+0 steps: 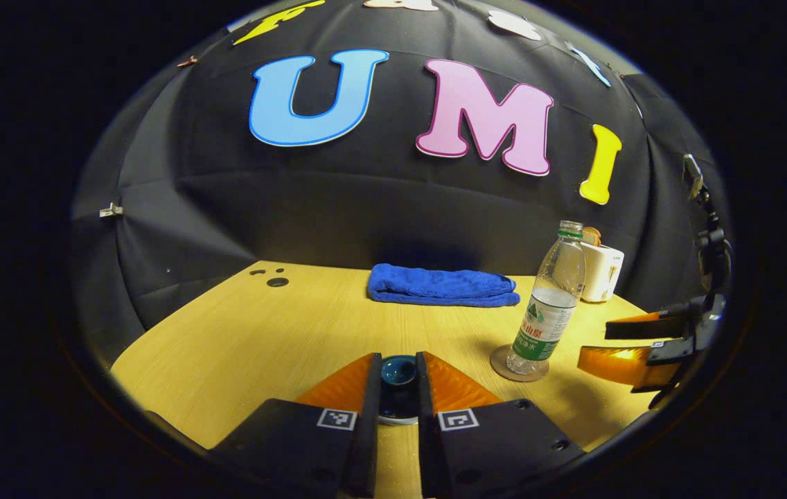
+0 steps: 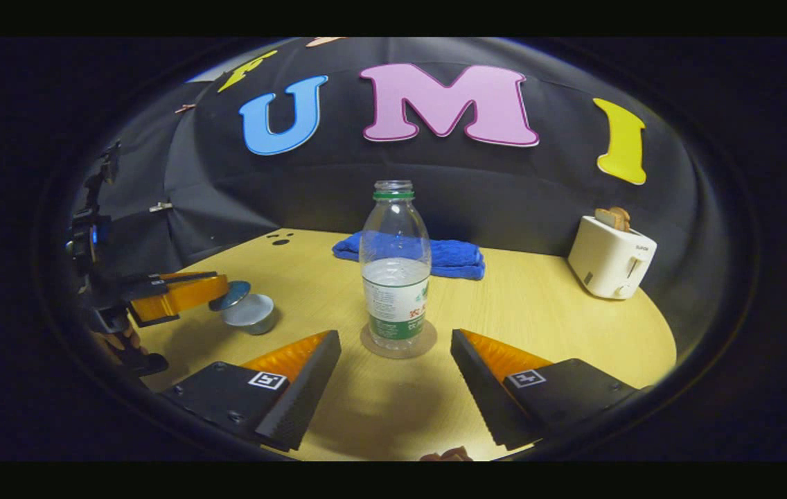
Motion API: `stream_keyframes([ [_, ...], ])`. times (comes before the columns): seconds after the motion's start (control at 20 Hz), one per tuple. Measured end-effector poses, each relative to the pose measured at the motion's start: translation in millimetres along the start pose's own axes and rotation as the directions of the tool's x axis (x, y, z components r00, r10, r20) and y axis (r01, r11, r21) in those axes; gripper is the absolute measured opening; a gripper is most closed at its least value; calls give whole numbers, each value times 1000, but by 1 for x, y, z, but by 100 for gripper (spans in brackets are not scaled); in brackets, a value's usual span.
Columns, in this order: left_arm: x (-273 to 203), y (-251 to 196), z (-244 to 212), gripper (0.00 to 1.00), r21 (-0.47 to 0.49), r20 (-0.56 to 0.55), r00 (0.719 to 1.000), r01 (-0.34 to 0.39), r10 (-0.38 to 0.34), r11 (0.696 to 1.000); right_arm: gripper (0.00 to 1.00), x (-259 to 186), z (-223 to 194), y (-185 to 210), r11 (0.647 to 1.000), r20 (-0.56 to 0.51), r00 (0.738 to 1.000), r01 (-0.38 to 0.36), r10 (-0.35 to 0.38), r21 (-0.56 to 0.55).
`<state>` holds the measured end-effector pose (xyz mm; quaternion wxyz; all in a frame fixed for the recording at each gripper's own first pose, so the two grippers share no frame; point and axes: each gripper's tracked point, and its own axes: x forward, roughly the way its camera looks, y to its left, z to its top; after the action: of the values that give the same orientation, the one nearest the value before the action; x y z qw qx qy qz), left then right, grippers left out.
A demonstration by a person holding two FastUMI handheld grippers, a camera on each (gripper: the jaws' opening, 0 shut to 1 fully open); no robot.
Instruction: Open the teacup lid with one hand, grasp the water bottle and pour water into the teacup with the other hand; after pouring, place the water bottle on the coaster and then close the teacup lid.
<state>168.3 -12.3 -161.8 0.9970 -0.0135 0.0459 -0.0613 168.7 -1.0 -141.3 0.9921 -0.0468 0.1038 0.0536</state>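
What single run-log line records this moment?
left gripper: shut on teacup lid | right gripper: open | water bottle: on coaster

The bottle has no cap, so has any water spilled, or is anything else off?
No spill shows. The bottle stands upright on its coaster, cap off, on a dry table. One oddity: the lid sits tilted, half off the teacup, in the left gripper.
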Motion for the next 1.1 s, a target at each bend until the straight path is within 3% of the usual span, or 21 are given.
stream_keyframes([
  [0.05, 5, -1, -3, 28, 2, -3, 1000, 4, -4, 1000, 96, -3, -1, 1, 1000, -4, 1000, -4, 4, 9],
  [0.1, 8, -2, -6, 28, 5, -7, 1000, 4, -4, 1000, 100, -5, 0, 1, 1000, -6, 1000, -3, 3, 19],
  [0.25, 16, -1, -16, 25, 10, -23, 1000, 0, 0, 1000, 99, -8, -2, 1, 999, -8, 1000, -2, 3, 38],
  [0.75, 18, -2, -27, 31, 33, -45, 999, -13, 15, 999, 96, -11, -14, 2, 997, -39, 999, -8, 10, 71],
  [0.8, 16, -3, -25, 34, 35, -38, 999, -7, 8, 999, 99, -12, -13, 2, 997, -40, 999, -6, 9, 72],
  [0.85, 14, -3, -20, 41, 39, -26, 1000, -11, 12, 999, 96, -12, -12, 1, 997, -40, 999, -5, 8, 76],
  [0.9, 11, -1, -15, 55, 46, -12, 1000, -22, 22, 999, 99, -14, -10, 0, 997, -41, 999, -3, 6, 82],
  [0.95, 6, -2, -9, 62, 50, -1, 1000, -22, 22, 999, 99, -17, -9, -1, 996, -42, 999, 2, 2, 87],
  [1.1, -16, -3, 13, 73, 54, 15, 1000, -25, 24, 998, 99, -33, 10, -12, 996, -19, 999, 31, -30, 81],
])
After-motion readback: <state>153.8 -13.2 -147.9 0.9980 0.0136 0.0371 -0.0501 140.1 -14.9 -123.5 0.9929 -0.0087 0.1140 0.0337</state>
